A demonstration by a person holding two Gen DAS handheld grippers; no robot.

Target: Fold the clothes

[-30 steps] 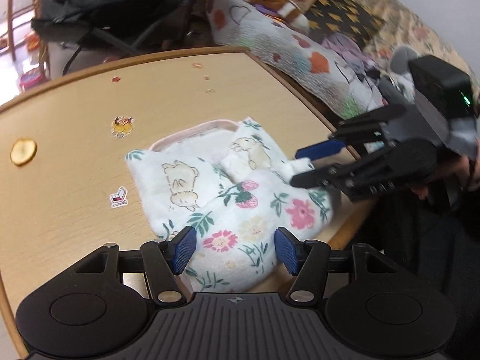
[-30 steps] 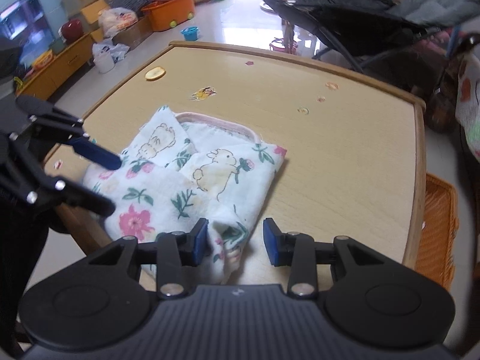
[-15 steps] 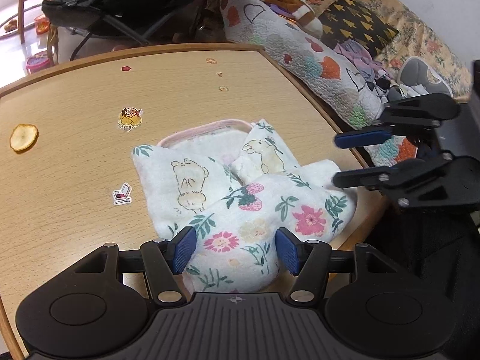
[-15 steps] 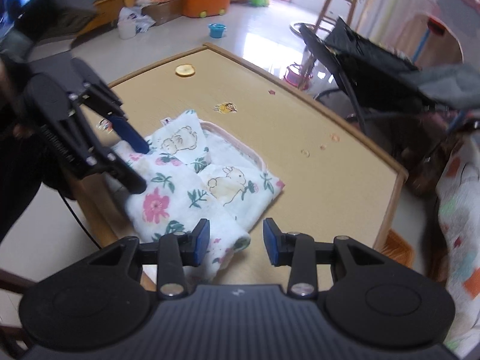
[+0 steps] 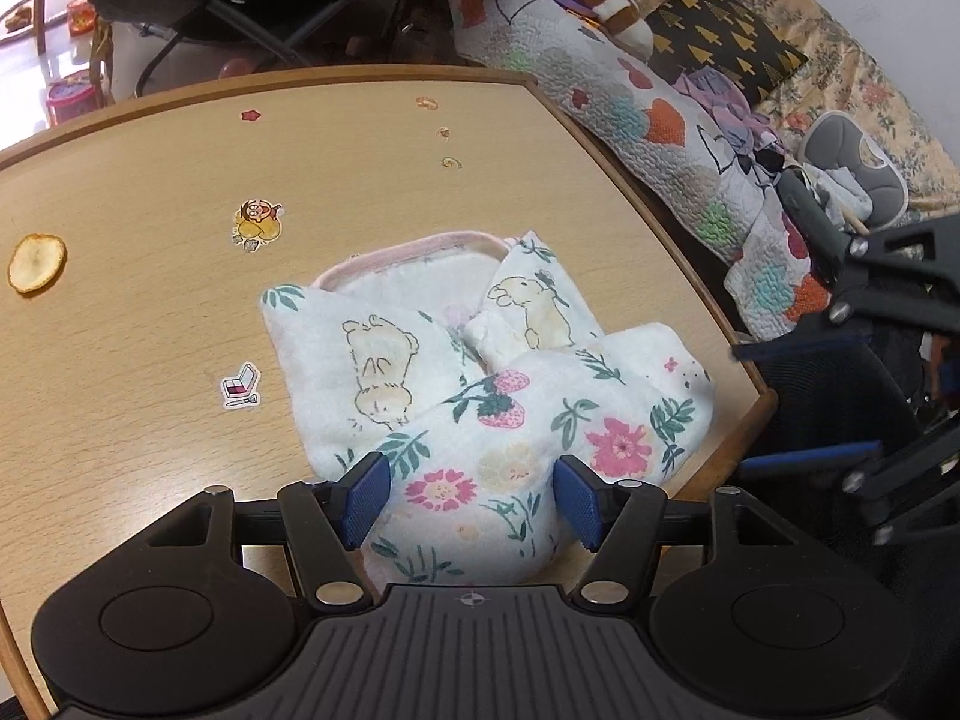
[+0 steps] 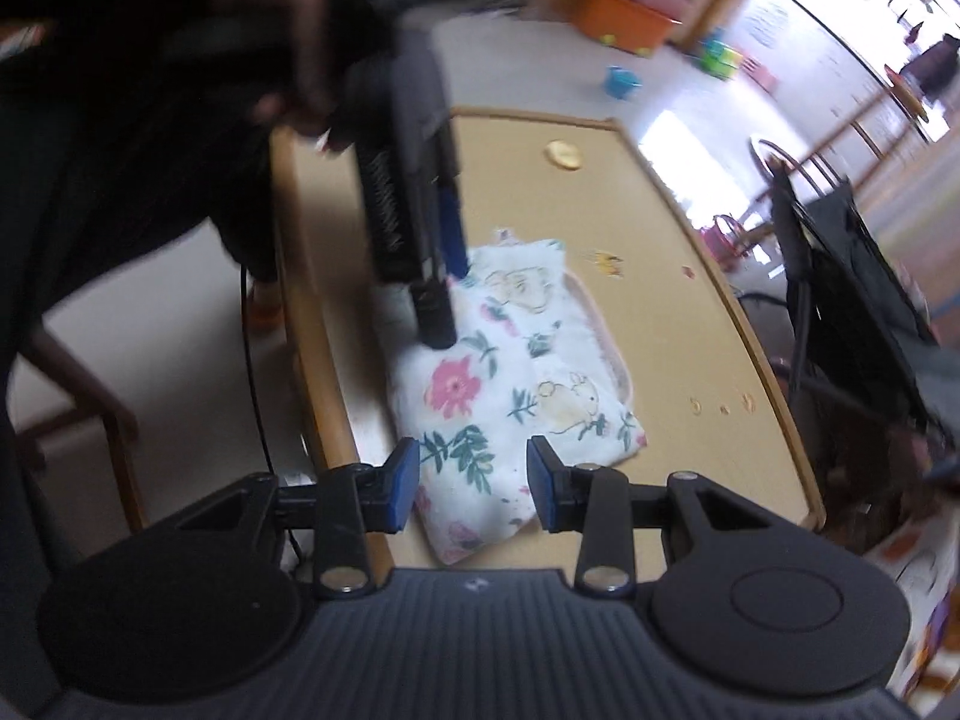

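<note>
**Folded floral bundle sitting at the tabletop edge, both tools spread wide**

So the cloth bundle (white, with bunnies, bears, strawberries and pink flowers) is lying folded up near the front corner of the wooden tabletop, one end reaching right to the rim. There's a pink-trimmed edge peeking out at the far side of the pile.

Left tool has its blue pads spread wide apart, one on each side of the near floral end of the bundle. Not pinching anything as far as I can see; the fabric just sits between them.

Right tool looks the same: pads spread, nothing gripped, hanging over the bundle's end by the tabletop edge. That view is blurry, though. From the left wrist view it shows off past the tabletop's right corner, clear of the cloth.

Other stuff on the tabletop: a dried orange slice and a few stickers, well apart from the bundle.
</note>
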